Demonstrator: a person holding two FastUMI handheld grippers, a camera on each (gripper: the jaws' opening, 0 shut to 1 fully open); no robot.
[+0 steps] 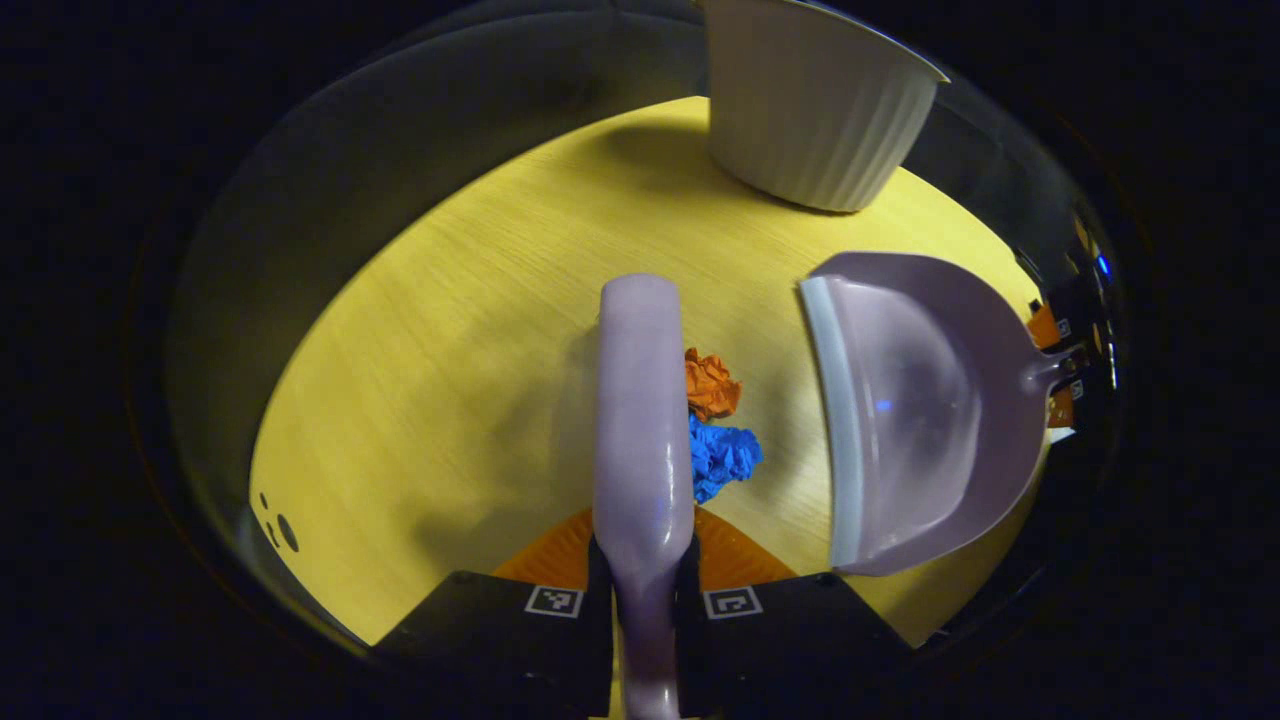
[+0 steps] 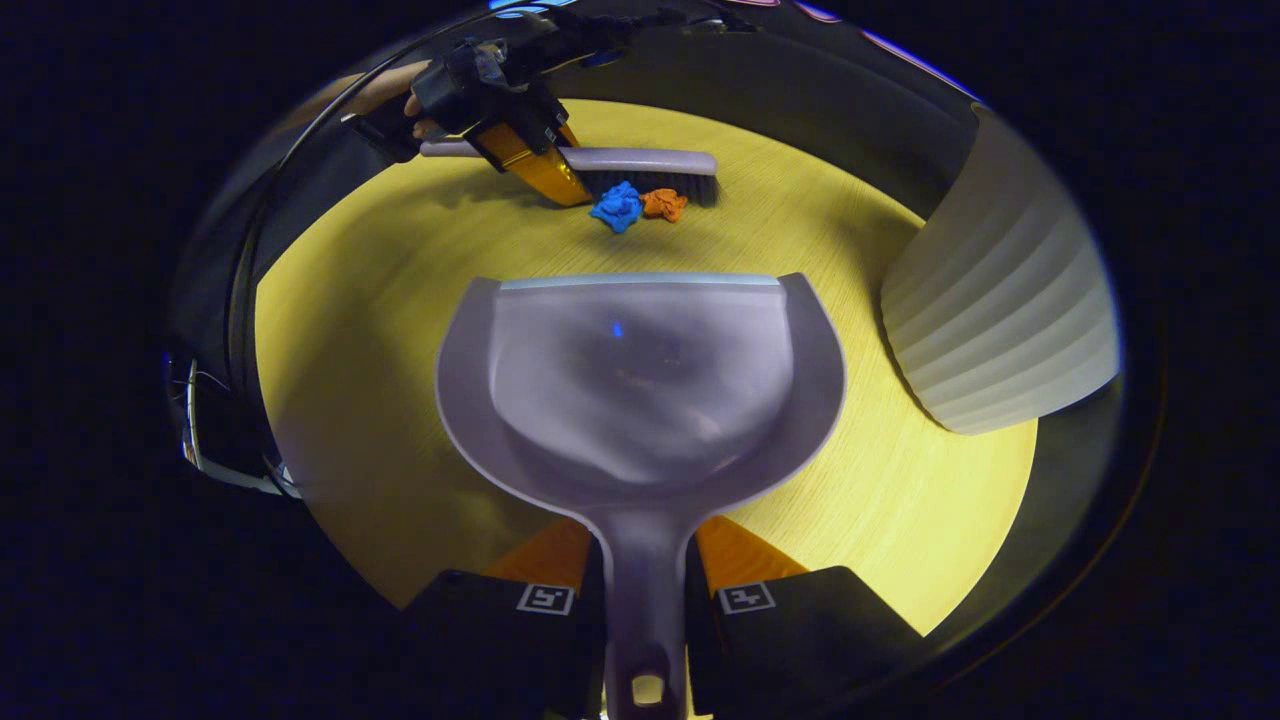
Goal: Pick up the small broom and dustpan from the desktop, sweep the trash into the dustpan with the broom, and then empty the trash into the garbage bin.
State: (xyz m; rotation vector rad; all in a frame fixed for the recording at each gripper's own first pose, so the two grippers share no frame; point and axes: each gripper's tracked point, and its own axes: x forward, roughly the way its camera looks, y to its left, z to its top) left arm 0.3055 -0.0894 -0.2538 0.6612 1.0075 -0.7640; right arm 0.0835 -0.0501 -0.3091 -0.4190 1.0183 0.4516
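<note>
In the left gripper view, the left gripper [image 1: 645, 590] has its jaws closed on the handle of the small broom [image 1: 643, 400], whose head lies on the yellow worktop [image 1: 450, 350] touching an orange paper wad [image 1: 710, 385] and a blue paper wad [image 1: 722, 457]. Near them sits the dustpan [image 1: 920, 410], lip toward the wads, its handle clamped between the jaws of the right gripper [image 2: 645, 590]. The white ribbed garbage bin [image 1: 815, 100] stands near the worktop's far edge, beyond the dustpan.
</note>
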